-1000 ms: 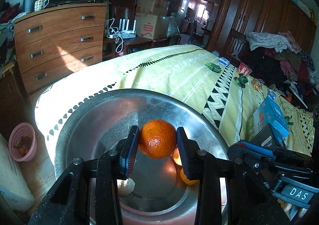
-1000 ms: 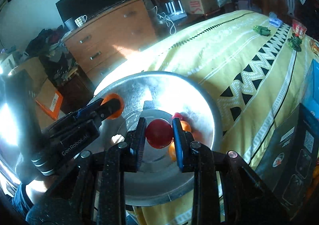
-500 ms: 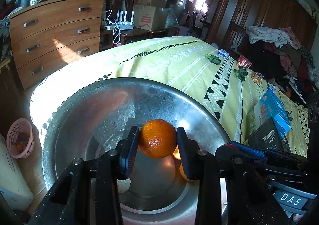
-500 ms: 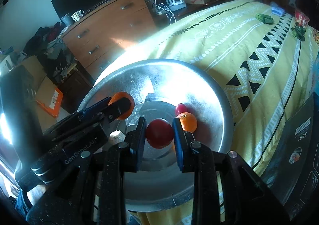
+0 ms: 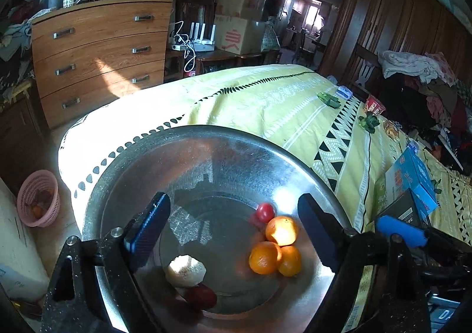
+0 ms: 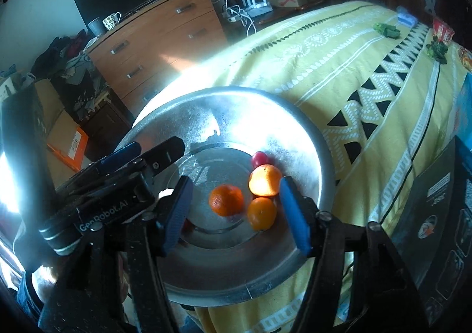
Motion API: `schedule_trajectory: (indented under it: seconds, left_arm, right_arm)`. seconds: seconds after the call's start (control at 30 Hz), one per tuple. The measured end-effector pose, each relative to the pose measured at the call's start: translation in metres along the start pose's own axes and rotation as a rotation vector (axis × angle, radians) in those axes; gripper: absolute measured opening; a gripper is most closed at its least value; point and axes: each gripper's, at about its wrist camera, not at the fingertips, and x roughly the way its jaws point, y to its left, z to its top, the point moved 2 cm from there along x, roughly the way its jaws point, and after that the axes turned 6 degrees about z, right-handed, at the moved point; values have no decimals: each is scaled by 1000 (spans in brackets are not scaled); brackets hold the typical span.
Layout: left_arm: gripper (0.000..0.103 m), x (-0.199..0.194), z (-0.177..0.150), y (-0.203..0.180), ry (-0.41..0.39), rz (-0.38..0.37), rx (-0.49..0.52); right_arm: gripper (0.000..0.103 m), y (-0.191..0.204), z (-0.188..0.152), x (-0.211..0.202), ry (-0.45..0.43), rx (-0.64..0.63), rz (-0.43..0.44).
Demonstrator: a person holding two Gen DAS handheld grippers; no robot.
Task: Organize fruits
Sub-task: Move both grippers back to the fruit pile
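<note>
Both tools gape over the basin (image 5: 206, 138) — oranges (image 6: 226, 199) clustered rightward.

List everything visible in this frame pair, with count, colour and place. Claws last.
Metal basin: 1, silver, on the bed's near corner.
Oranges: 3, orange, clustered on the basin floor's right side.
Small red fruit: 1, red, behind the oranges.
Dark red fruit: 1, near side of the basin floor.
Pale peeled fruit: 1, whitish, touching the dark red fruit.
Bedspread: 1, yellow, black triangles.
Dresser: 1, wooden, behind the bed.
Pink basket: 1, on the floor.
Left claw: open, over the basin.
Right claw: open, over the oranges.
</note>
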Motion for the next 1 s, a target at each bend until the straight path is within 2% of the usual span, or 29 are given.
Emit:
schedule_trajectory:
  seconds: [0.17,0.23,0.27,0.33,0.47,0.57,0.67,0.8,0.93,1.0]
  left_arm:
    - [89,-4,3,-9,-27,-23,33]
    - [89,-13,6,-16,-60,-28,33]
    - [89,-20,9,-21,-82,-36,33]
    - [89,-36,14,-35,-123,-57,48]
    - [90,-77,16,-81,-195,-130,123]
    - [96,-108,8,-123,-230,-210,175]
    - [97,-135,-8,-170,-248,-314,246]
    - [97,-152,-42,-237,-214,-433,367]
    - [97,-147,-81,-294,-129,-515,455]
    - [97,-141,-101,-317,-73,-545,492]
  right_arm:
    - [66,20,-12,-76,-202,-127,-94]
    - [69,22,-32,-112,-282,-158,-128]
    - [74,20,-40,-125,-304,-161,-152]
    - [75,8,-66,-153,-336,-153,-198]
    - [75,-41,-122,-195,-335,-33,-294]
    - [75,-87,-165,-221,-307,100,-361]
    - [75,-134,-208,-248,-294,228,-434]
    - [74,-196,-253,-288,-289,372,-510]
    - [72,-263,-274,-307,-285,537,-487]
    - [69,-292,-275,-308,-293,617,-442]
